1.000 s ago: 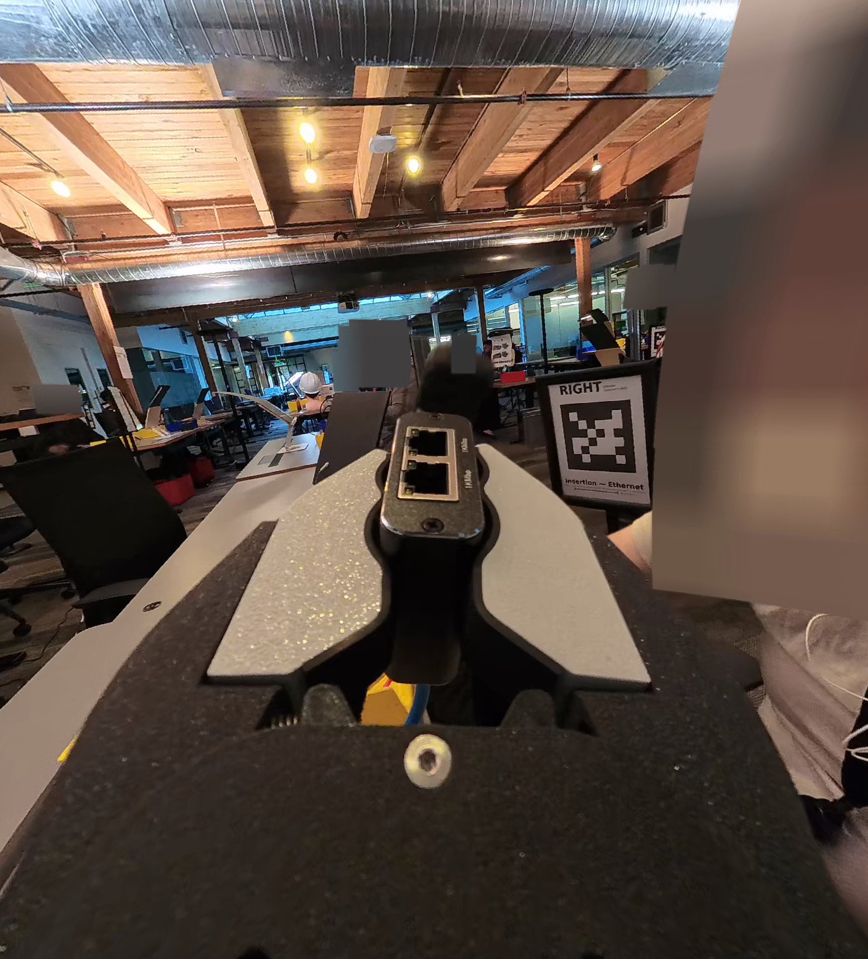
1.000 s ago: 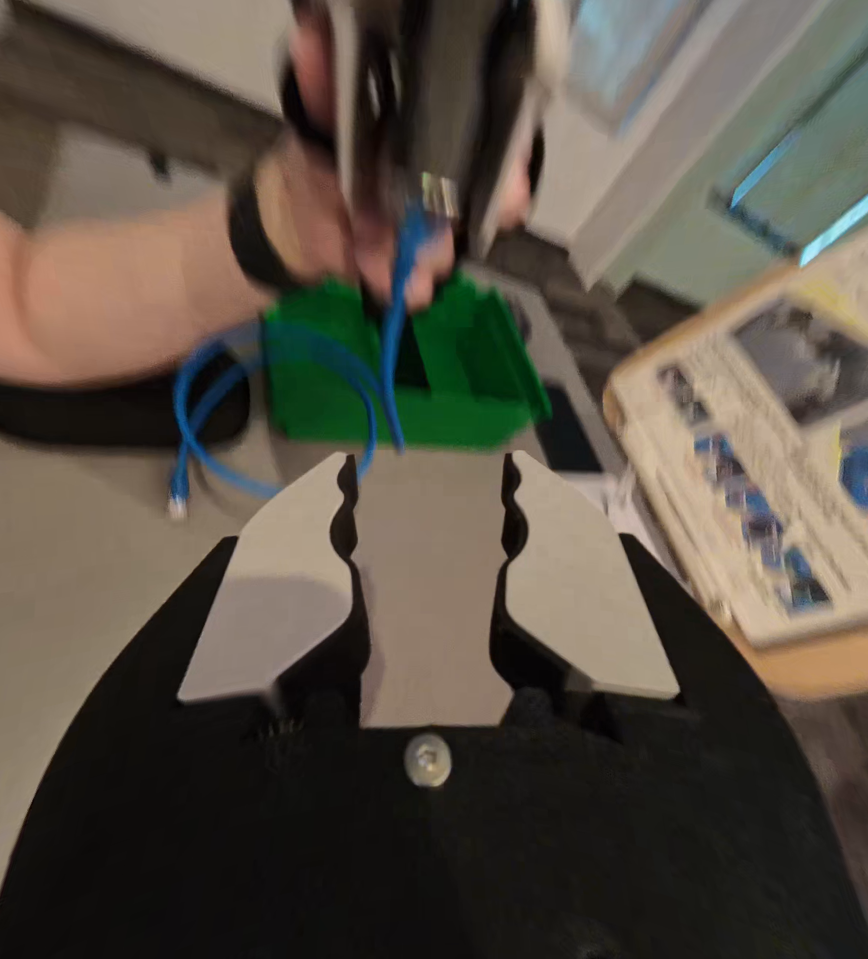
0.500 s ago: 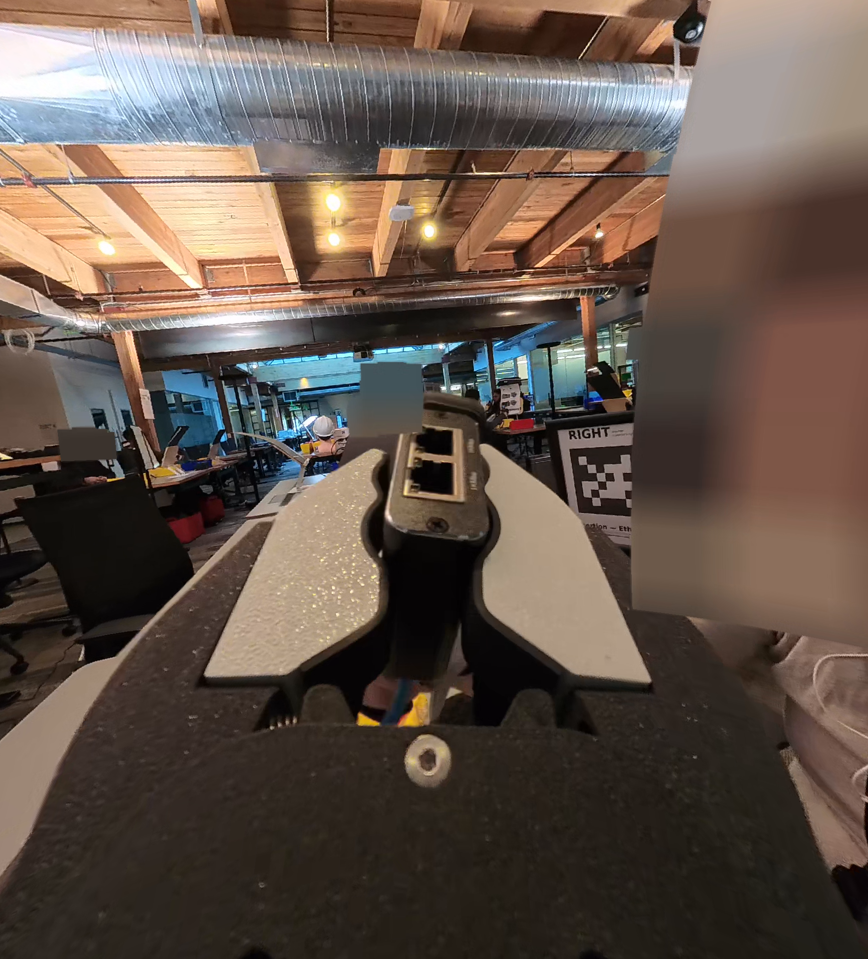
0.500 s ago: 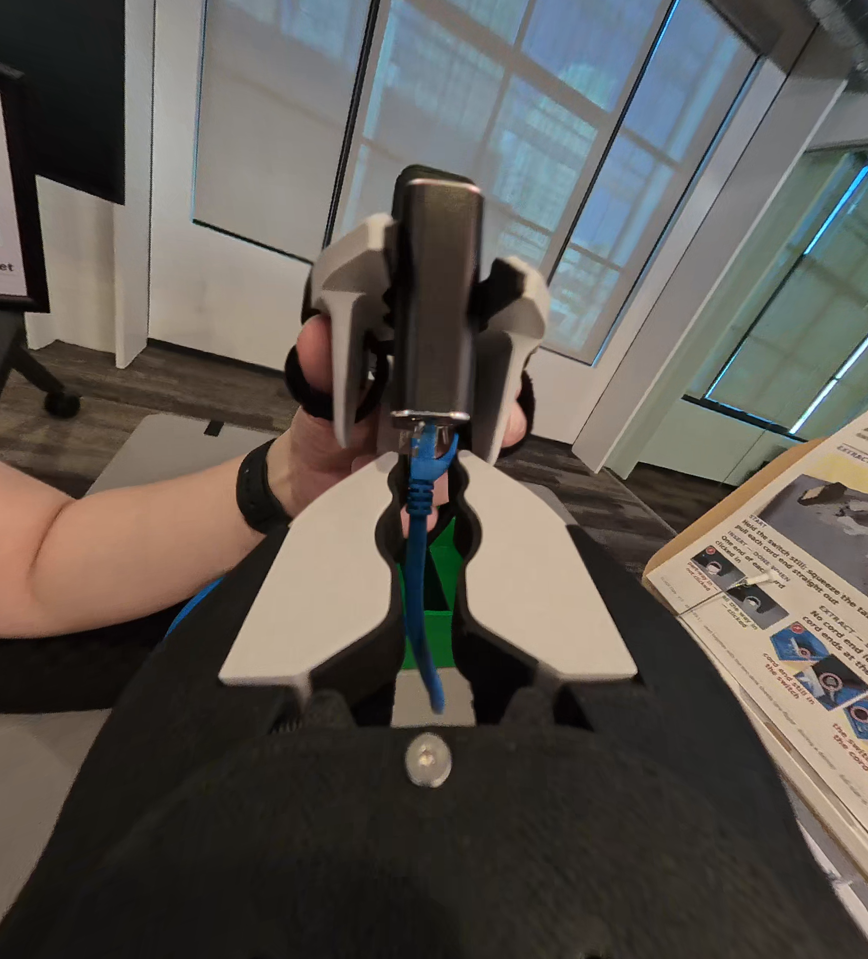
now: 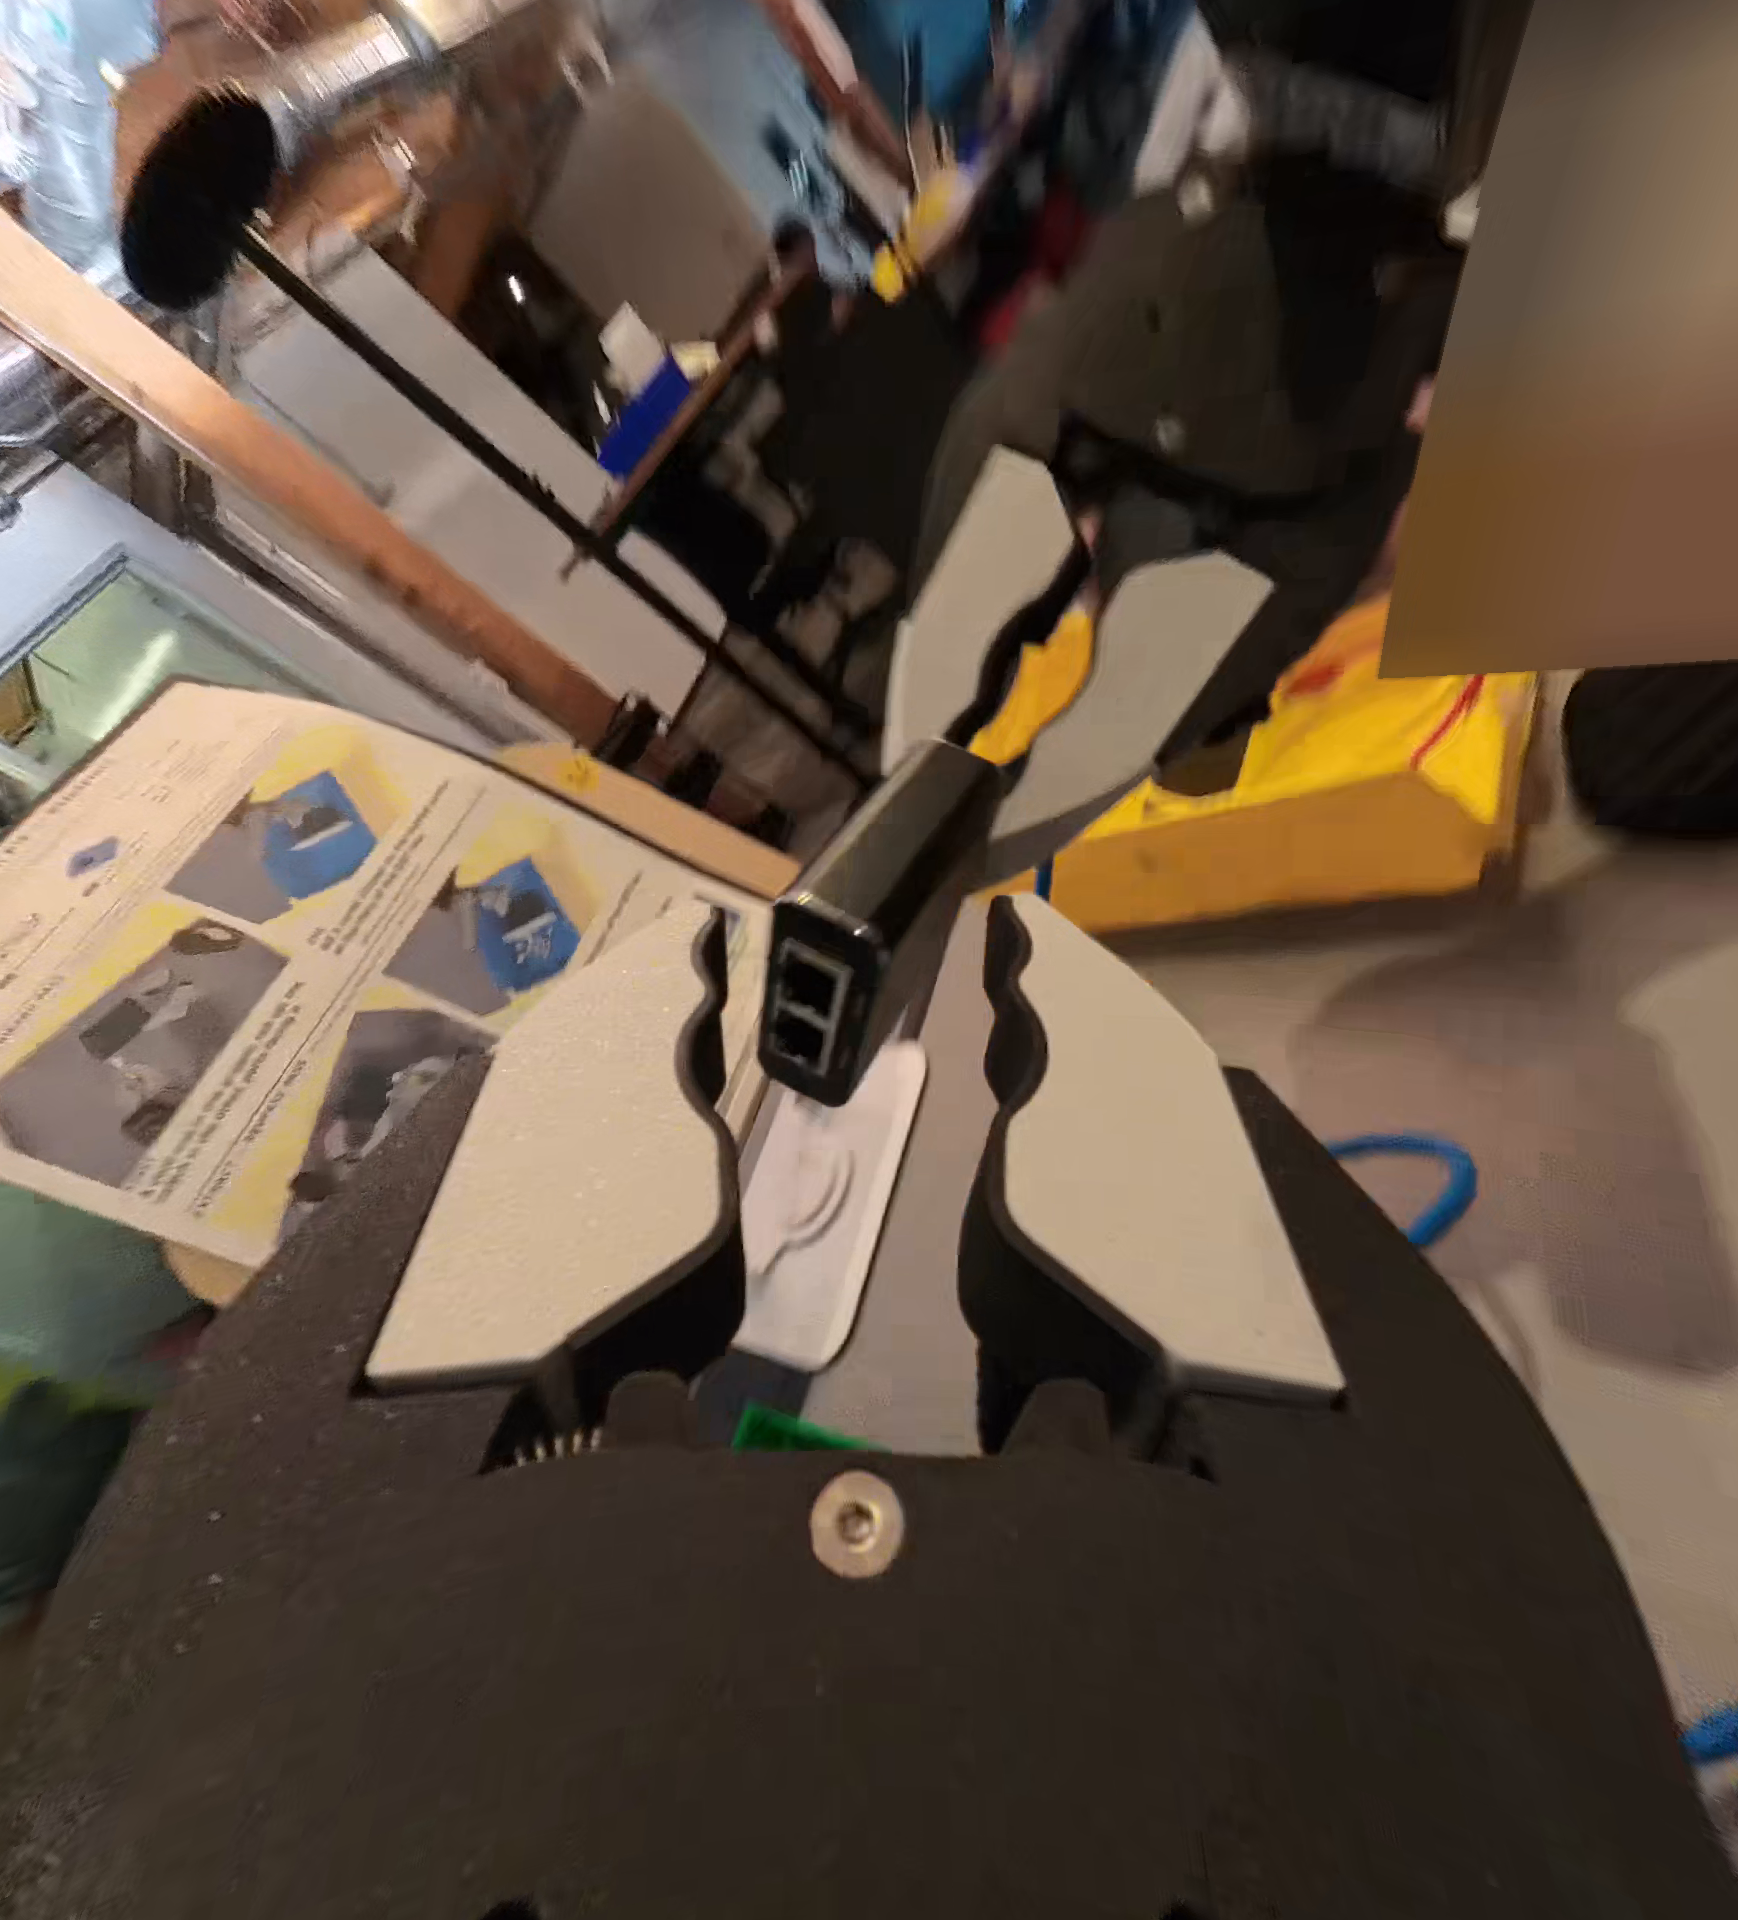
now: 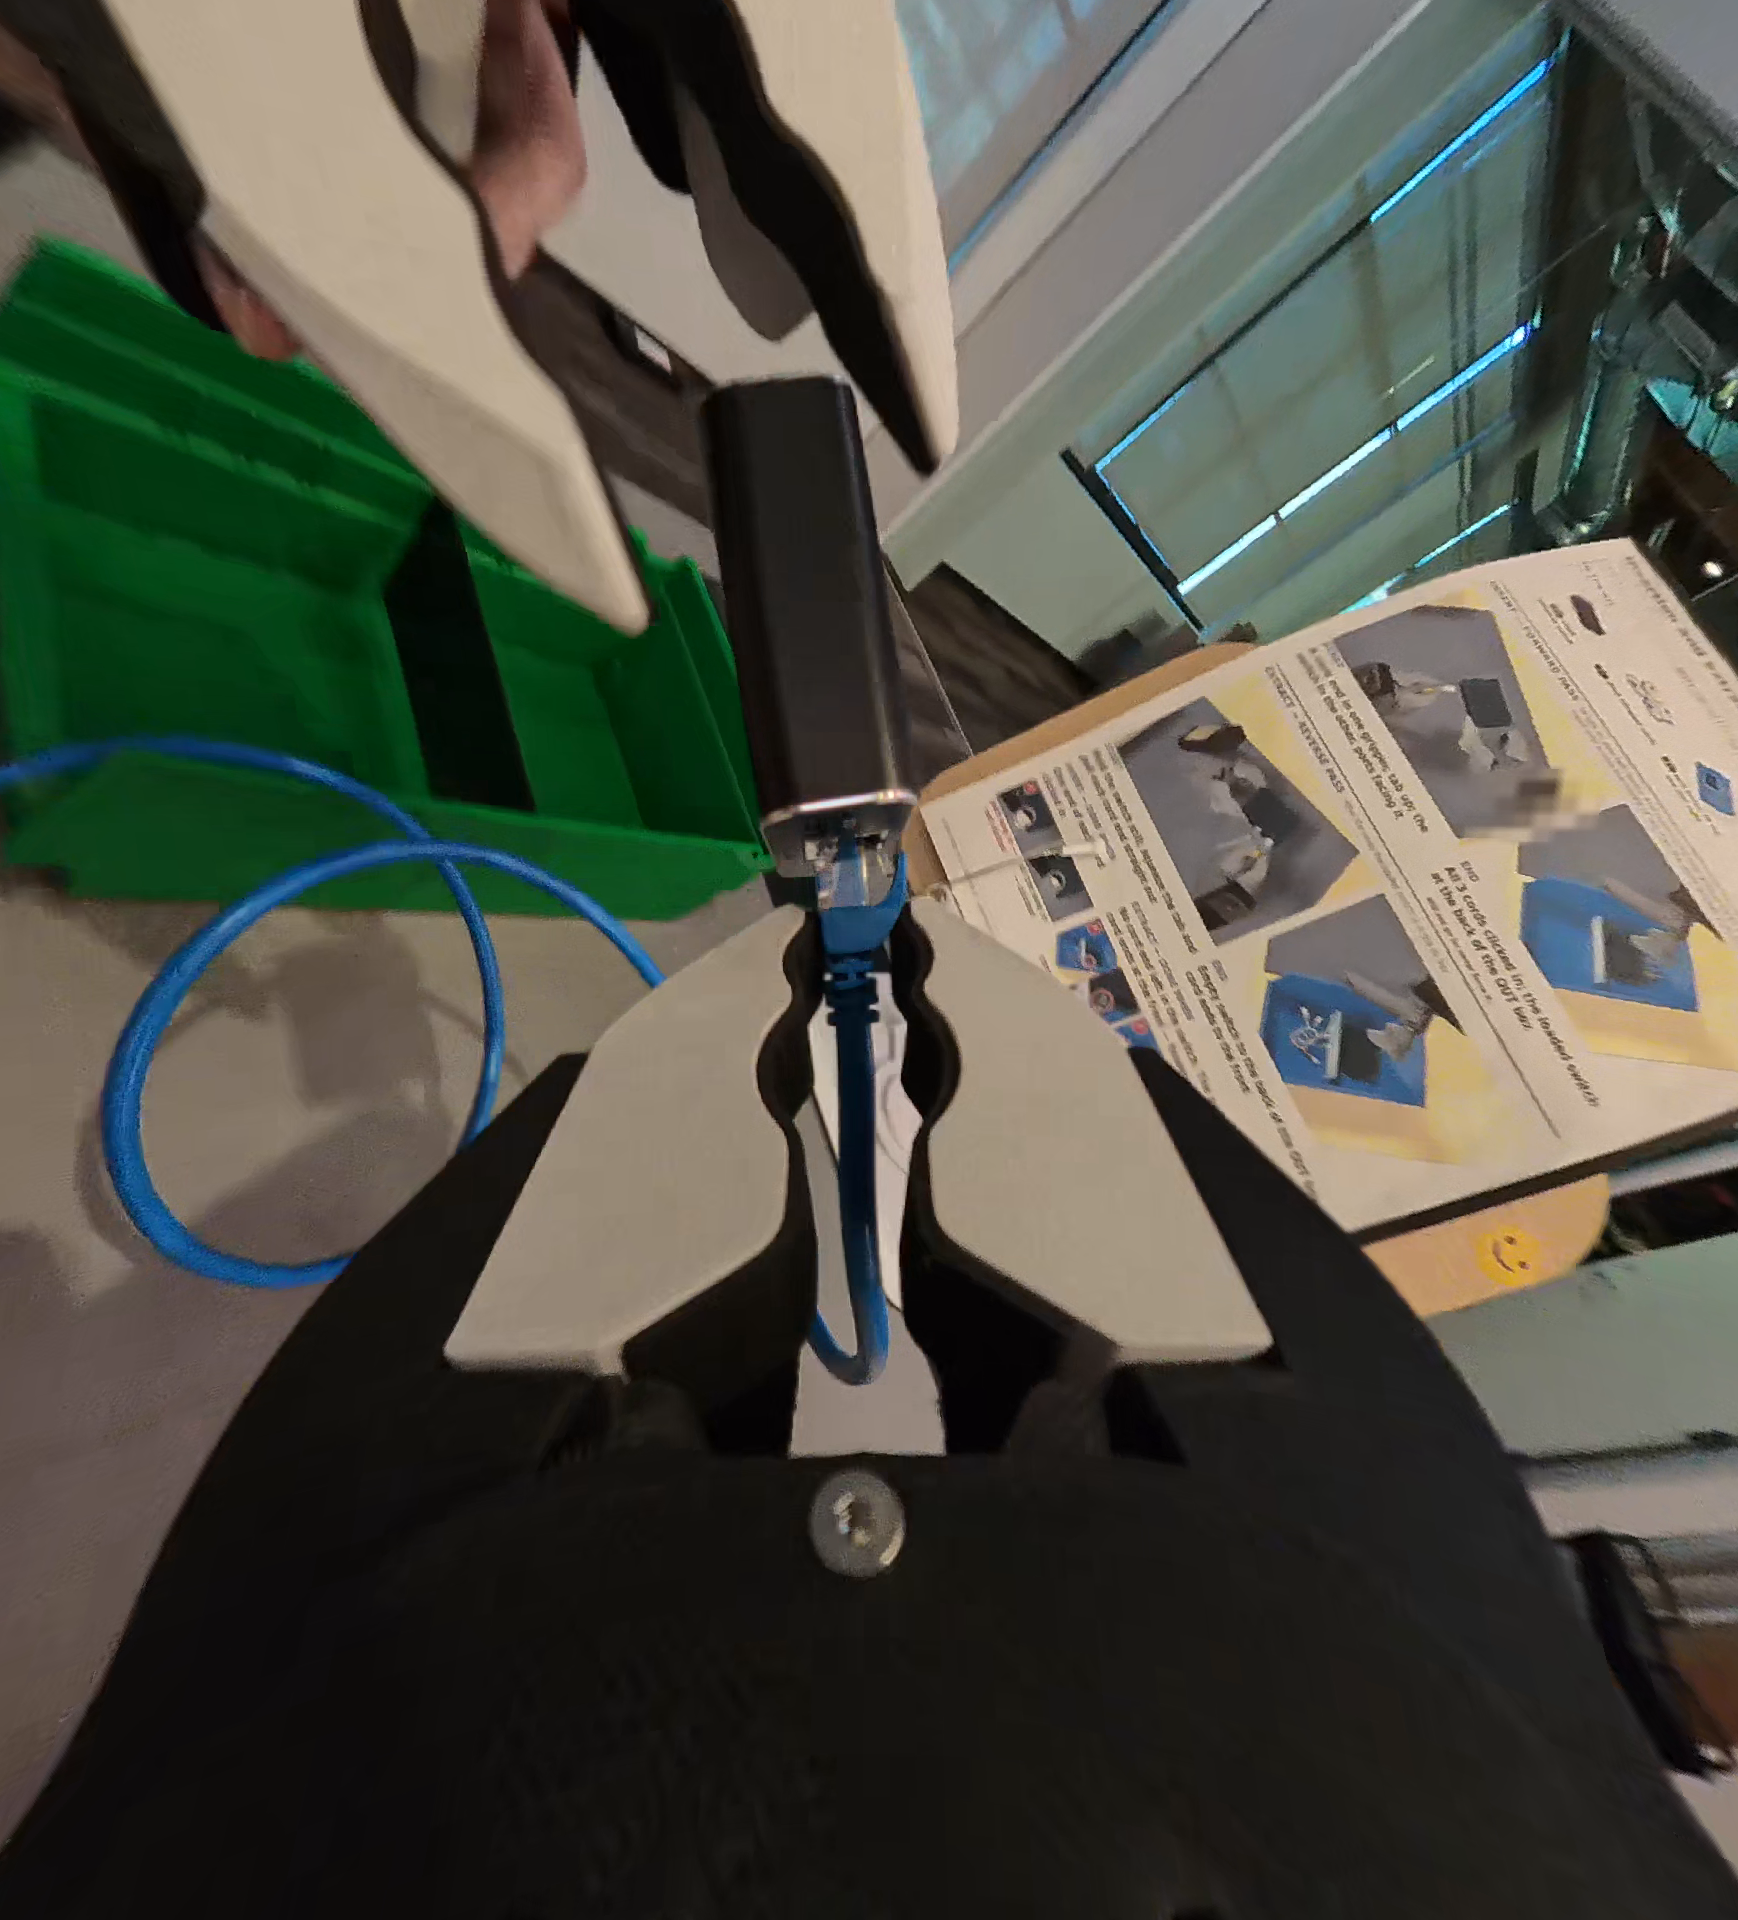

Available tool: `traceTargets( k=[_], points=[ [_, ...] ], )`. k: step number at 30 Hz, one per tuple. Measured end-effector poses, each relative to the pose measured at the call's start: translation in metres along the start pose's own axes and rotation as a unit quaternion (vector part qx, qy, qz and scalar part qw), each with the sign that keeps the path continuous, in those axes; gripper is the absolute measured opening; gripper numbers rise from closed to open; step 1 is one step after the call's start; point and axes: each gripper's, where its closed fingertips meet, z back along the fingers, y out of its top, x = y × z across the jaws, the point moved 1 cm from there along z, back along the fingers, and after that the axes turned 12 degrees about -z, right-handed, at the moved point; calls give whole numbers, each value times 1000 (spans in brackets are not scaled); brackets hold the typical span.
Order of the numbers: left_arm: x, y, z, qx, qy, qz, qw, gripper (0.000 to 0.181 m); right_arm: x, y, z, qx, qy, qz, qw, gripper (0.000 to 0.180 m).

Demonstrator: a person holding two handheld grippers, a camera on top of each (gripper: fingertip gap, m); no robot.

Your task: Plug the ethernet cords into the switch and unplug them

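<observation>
The left claw [image 5: 849,1029] now stands open, having let go of the switch [image 5: 870,914]. The right claw [image 6: 852,935] grips the blue cord [image 6: 849,1039], seemingly plugged in, carrying the switch above the table [image 6: 34,1351].

An open-plan workshop office: wooden beam [image 5: 252,457], big windows [image 6: 1312,343], instruction sheet [image 6: 1447,831], green parts bin [image 6: 221,644].

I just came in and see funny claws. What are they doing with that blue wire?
A person works two hand-held grippers. The right gripper is pinching the blue cord just behind its plug, which sits in one end of the black switch. The left gripper is open near the switch's other end, not squeezing it. The cord's slack loops on the table.
</observation>
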Motion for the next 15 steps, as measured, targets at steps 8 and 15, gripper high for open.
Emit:
traceTargets(
  k=[8, 15],
  points=[
    [21, -28, -41, -173, 13, -160, 972, 43, -6, -13, -4, -77, -49, 131, 987, 14],
    [19, -31, -56, -157, 43, -213, 963, 35, -8, -2, 0, -56, -76, 173, 980, 14]
  ],
)
